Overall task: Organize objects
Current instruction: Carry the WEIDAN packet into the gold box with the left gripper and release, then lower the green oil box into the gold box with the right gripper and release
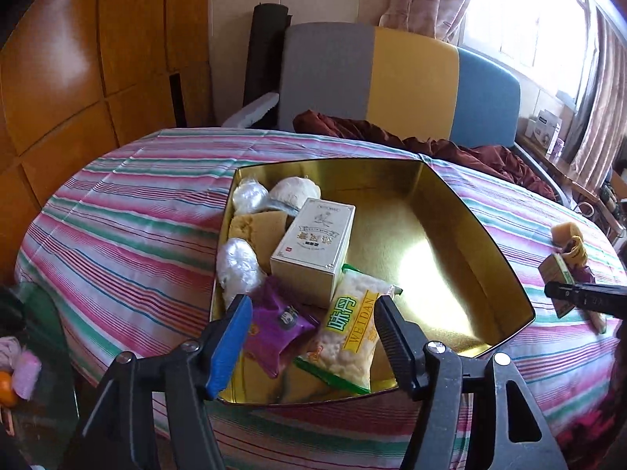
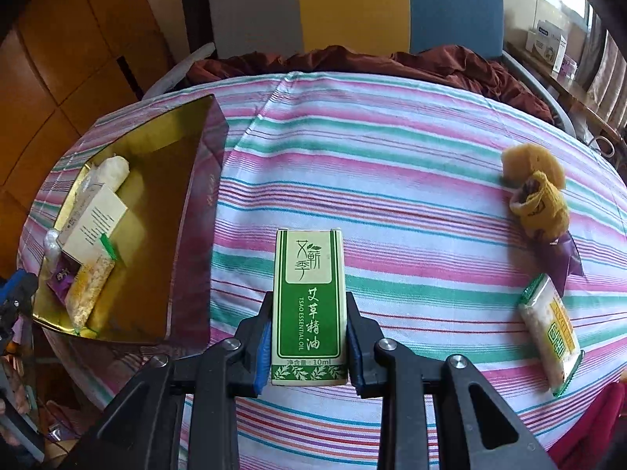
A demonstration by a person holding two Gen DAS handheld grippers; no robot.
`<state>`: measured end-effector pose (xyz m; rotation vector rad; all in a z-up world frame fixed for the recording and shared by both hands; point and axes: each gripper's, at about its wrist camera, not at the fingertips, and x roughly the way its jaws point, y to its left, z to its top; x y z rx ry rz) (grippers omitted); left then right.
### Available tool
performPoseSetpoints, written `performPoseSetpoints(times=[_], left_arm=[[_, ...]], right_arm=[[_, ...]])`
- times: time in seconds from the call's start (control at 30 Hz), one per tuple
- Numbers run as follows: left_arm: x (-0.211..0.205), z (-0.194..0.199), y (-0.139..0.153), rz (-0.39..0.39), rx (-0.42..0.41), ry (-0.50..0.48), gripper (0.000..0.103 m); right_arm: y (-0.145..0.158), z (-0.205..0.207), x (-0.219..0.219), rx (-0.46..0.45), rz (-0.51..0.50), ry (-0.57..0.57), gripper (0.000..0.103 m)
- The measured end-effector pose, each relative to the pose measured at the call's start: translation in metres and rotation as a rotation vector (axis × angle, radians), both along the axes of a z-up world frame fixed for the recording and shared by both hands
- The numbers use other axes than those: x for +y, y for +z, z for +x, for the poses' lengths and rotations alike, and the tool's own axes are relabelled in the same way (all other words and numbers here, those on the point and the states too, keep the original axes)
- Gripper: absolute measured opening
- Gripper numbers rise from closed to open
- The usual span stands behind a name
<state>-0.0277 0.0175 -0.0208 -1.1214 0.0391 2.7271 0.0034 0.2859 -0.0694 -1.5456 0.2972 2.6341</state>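
Both grippers are made of black plastic, with two angled arms that carry triangular cut-outs and round silver screws at the joints. The left gripper [image 1: 313,337] has a blue pad on one finger [image 1: 231,348], while the other finger shows a black ribbed face. The right gripper [image 2: 308,337] has blue pads on the inner faces of both fingers [image 2: 261,356].

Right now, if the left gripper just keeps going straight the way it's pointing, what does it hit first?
Most likely the yellow Weidan snack packet lying in the gold tin, right beside the purple packet. The left gripper is open and empty above them; depth is hard to judge.
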Motion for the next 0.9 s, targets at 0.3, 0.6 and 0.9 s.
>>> performPoseSetpoints(times=[0.3, 0.6, 0.9], left_arm=[[-0.013, 0.004, 0.003, -0.008, 0.021, 0.053, 0.075], [-0.031, 0.007, 0.006, 0.002, 0.048, 0.103, 0.078], [-0.036, 0.008, 0.011, -0.02, 0.076, 0.124, 0.072]], right_arm=[[0.032, -0.025, -0.064, 0.04, -0.086, 0.145, 0.03], [-0.021, -0.068, -0.151, -0.188, -0.011, 0.268, 0.031], [-0.016, -0.058, -0.17, -0.115, -0.072, 0.328, 0.037]])
